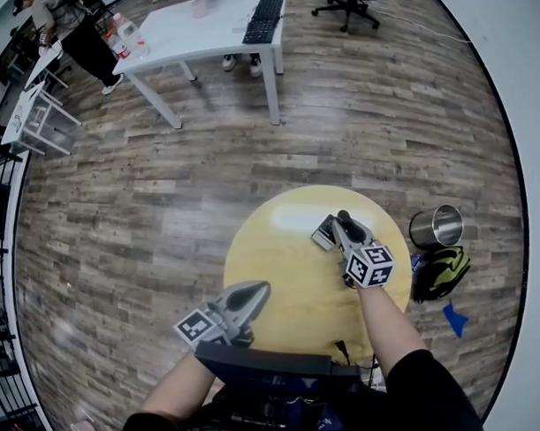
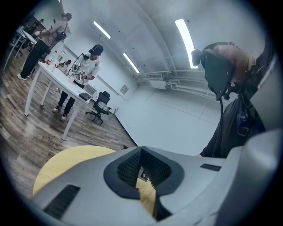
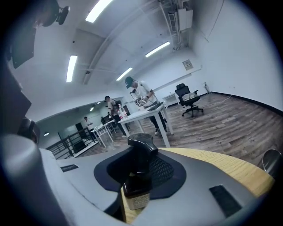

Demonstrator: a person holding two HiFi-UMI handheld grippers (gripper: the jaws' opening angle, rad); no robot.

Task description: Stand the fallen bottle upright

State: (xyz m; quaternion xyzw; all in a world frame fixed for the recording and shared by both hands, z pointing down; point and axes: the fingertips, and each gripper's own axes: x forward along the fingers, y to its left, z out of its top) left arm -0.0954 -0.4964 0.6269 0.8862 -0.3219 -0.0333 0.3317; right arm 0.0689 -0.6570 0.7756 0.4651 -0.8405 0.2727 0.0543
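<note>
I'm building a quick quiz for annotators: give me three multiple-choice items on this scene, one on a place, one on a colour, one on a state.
1. Where is the metal can?
A) on the floor beside the round table
B) on the round table
C) on a shelf
2. What colour is the round table's top?
A) white
B) black
C) yellow
3. What state is the right claw in?
A) open, empty
B) shut on the bottle
C) shut, empty
1 A: it stands on the floor off the table's edge.
2 C: the top is pale yellow.
3 B: its pads press the dark bottle's sides.
</note>
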